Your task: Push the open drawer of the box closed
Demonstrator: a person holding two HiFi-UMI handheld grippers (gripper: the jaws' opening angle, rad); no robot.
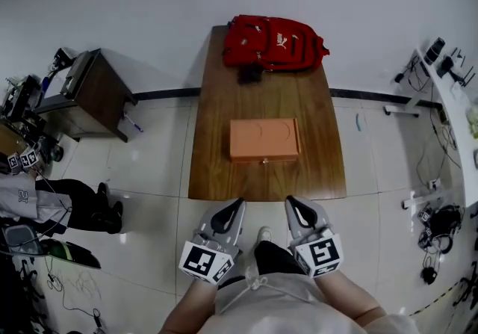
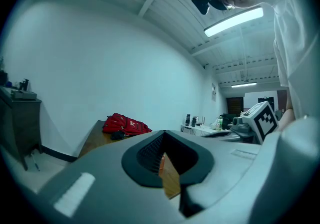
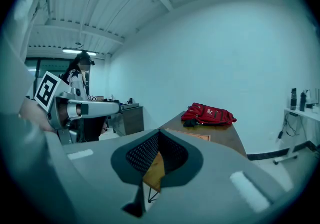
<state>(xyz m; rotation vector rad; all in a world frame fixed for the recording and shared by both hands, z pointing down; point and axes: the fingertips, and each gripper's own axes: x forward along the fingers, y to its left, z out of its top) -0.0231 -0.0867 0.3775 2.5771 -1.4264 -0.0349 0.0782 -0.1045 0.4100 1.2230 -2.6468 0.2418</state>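
Grippers sit low in the head view, close to the person's body. The left gripper [image 1: 236, 205] is clenched with nothing in it, and the right gripper [image 1: 292, 202] is clenched and empty too. Both are just short of the wooden table [image 1: 216, 168]. The orange box [image 1: 264, 138] lies in the middle of the frame, well apart from both claws. Its drawer is too small to make out; only a tiny knob [image 1: 263, 162] shows on the near side. In both gripper views the jaws hide most of the box. A red backpack [image 1: 275, 42] lies at the table's top end.
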